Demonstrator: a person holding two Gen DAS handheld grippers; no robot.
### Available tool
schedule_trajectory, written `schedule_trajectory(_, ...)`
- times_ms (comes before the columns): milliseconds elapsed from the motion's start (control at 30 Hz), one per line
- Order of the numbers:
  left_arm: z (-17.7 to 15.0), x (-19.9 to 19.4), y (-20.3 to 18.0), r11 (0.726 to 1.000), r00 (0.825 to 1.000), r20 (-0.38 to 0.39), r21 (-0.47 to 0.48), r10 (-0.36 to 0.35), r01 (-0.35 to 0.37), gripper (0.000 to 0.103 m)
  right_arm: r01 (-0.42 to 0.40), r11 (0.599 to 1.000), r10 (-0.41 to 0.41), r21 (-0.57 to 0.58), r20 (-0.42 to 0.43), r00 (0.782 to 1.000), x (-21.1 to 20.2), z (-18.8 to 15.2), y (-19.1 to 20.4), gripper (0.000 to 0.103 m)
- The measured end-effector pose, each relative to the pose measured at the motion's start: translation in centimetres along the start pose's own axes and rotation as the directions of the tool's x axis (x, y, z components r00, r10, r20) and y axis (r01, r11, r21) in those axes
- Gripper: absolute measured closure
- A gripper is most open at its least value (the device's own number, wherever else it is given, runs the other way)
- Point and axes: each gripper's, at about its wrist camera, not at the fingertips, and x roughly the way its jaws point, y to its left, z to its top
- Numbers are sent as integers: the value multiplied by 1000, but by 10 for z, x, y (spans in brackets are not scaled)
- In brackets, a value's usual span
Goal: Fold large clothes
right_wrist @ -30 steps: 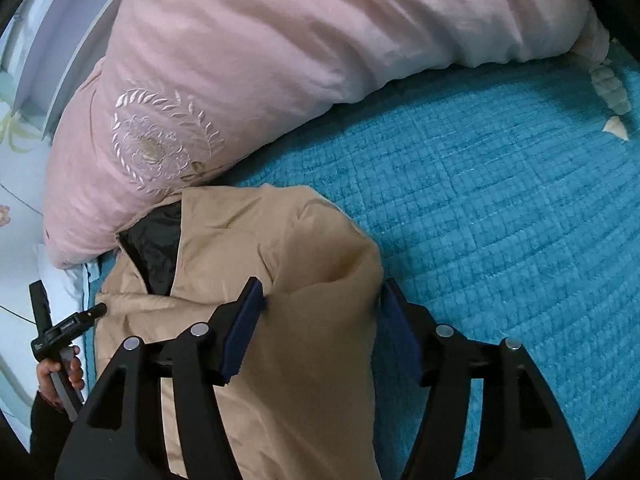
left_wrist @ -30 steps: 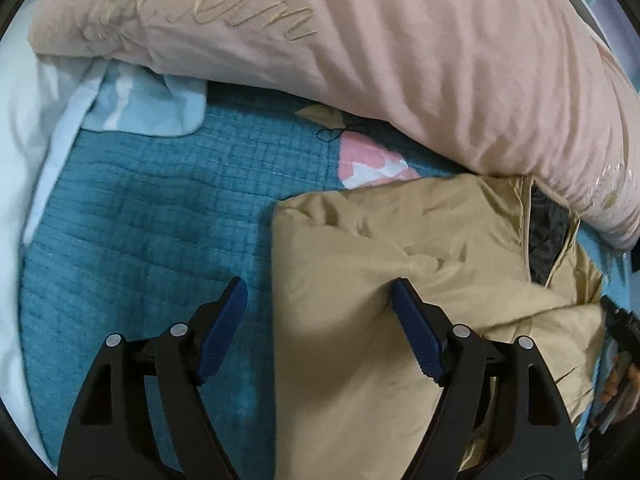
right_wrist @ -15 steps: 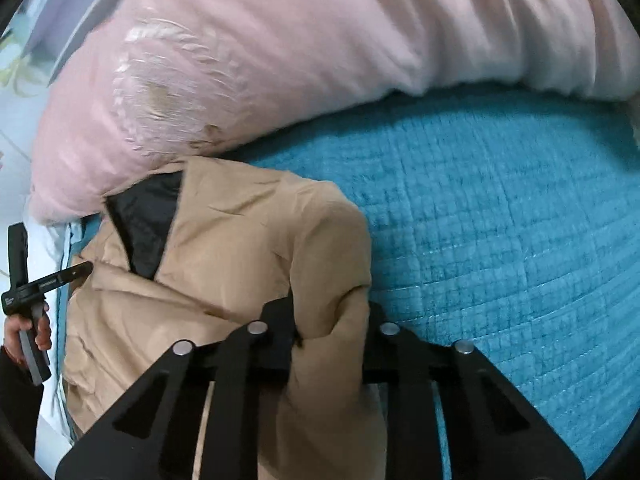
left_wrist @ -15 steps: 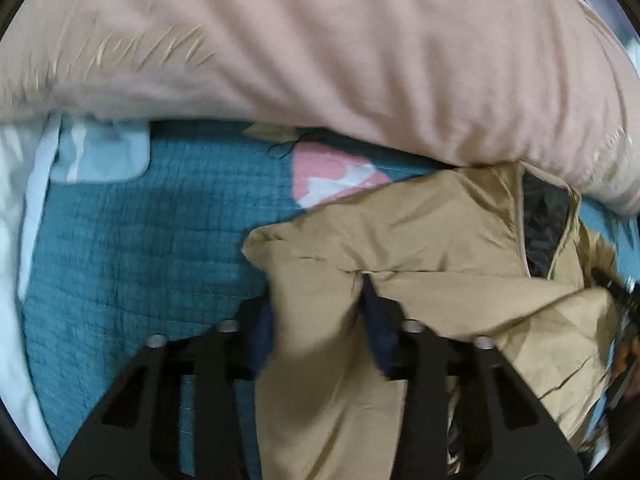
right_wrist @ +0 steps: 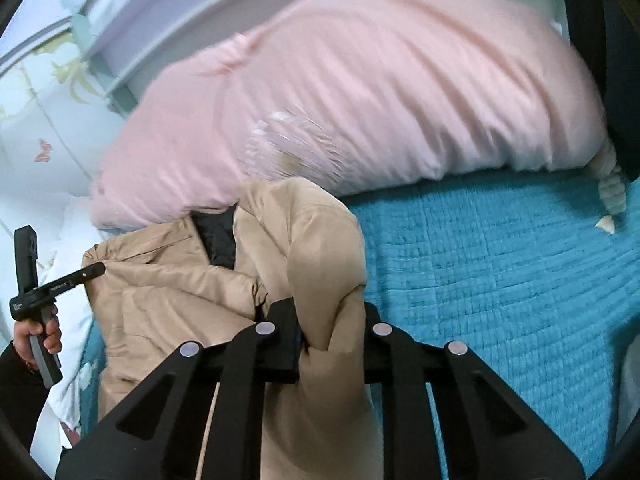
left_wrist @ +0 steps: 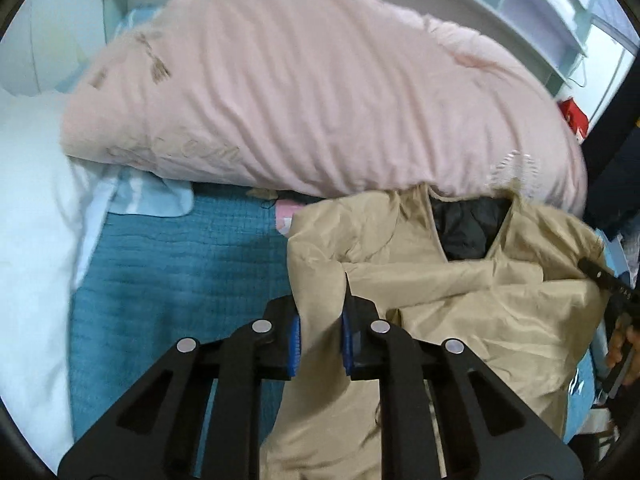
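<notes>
Pink duvet (left_wrist: pixel 320 92) embroidery + tool handle print: too blurred, unreadable.

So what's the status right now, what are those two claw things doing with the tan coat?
Left hand-held gripper shut on tan coat. Right hand-held gripper shut on it too. Coat bunched on the teal quilt, collar against the pink duvet.

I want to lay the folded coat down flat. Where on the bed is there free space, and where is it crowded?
Free: the teal bedspread right of the tan coat, below the pink duvet; and a smaller teal patch between the coat and the white pillow. Crowded: the far side, where the duvet touches the collar.
</notes>
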Motion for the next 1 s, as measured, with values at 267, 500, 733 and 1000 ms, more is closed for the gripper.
schedule_trajectory(267, -63, -78, -9, 999, 995, 88, 2, 38, -38, 88, -11, 998, 16, -69, 75, 997, -84, -39, 41, 89)
schedule_trajectory(500, -141, -129, -9, 999, 995, 95, -44, 18, -14, 88, -5, 995, 11, -102, 62, 998, -140, -95, 60, 89)
schedule_trajectory(733, -219, -151, -7, 992, 999, 40, -122, -22, 27, 85, 31, 994, -34, -101, -24, 999, -163, -163, 64, 87)
schedule_trajectory(1000, -278, -141, 14, 967, 994, -107, -246, 35, -60, 70, 115, 990, -125, -86, -128, 984, -158, -222, 63, 75)
